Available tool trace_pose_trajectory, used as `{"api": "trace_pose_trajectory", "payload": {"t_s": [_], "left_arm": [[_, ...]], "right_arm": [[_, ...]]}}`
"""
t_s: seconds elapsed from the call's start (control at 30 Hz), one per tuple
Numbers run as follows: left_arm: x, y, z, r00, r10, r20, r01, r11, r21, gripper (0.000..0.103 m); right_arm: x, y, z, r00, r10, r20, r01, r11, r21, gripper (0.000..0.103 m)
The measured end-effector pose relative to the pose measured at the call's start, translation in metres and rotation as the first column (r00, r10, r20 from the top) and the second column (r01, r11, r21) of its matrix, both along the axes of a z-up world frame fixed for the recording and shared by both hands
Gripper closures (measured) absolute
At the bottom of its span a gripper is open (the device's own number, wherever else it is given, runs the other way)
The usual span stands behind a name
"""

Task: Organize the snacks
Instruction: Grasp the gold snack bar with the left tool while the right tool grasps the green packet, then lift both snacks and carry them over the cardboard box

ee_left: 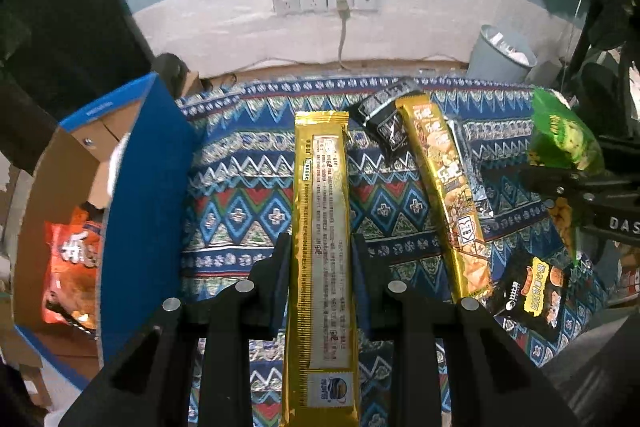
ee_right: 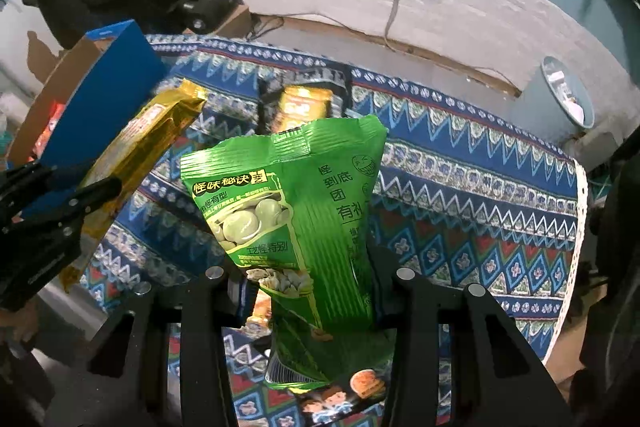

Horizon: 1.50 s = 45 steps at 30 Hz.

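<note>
From the left wrist camera, the left gripper (ee_left: 320,259) squeezes a long gold snack pack (ee_left: 322,247) between its two fingers. The pack is shiny gold with a pale strip of tiny print down its middle, and it is held above the patterned cloth (ee_left: 240,187). On the cloth to its right lie a second gold pack (ee_left: 448,203) with snack pictures, a small black pack (ee_left: 386,123) touching its far end, and a black bag (ee_left: 532,291) near its close end. At the left stands a blue cardboard box (ee_left: 148,187), open on top, with an orange snack bag (ee_left: 72,259) inside.

From the right wrist camera, the right gripper (ee_right: 310,287) pinches a green bag (ee_right: 304,203) with pictures of pale beans, held upright above the cloth. The blue box sits at the far left, with something orange inside it.
</note>
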<state>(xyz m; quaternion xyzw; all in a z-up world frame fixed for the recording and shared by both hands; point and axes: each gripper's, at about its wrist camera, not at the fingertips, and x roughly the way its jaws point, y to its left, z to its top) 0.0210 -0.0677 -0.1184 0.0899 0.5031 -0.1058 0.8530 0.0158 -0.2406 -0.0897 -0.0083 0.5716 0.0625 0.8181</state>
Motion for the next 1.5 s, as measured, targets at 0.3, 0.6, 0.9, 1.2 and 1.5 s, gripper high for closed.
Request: {"api": "trace_pose_trajectory", "payload": {"t_s": [0.3, 0.6, 0.9, 1.2, 1.5], "left_arm": [[-0.015, 0.017, 0.028, 0.997, 0.004, 0.083, -0.005, 1.000, 0.004, 0.075], [-0.026, 0.040, 0.060, 0.986, 0.023, 0.167, -0.025, 1.000, 0.009, 0.075], [-0.031, 0.068, 0.087, 0.965, 0.059, 0.257, -0.068, 0.997, 0.026, 0.075], [-0.031, 0.106, 0.093, 0.945, 0.132, 0.299, -0.147, 0.989, 0.030, 0.075], [-0.030, 0.148, 0.094, 0.929, 0.204, 0.308, -0.224, 0.974, 0.030, 0.074]], "right_arm": [[0.002, 0.027, 0.017, 0.999, 0.034, 0.035, -0.034, 0.999, 0.010, 0.061], [0.008, 0.057, 0.033, 0.994, 0.082, 0.067, -0.084, 0.996, 0.024, 0.061], [0.023, 0.089, 0.050, 0.988, 0.115, 0.105, -0.119, 0.992, 0.041, 0.061], [0.037, 0.137, 0.065, 0.973, 0.186, 0.136, -0.195, 0.979, 0.059, 0.061], [0.052, 0.188, 0.063, 0.956, 0.259, 0.136, -0.269, 0.961, 0.063, 0.061]]}}
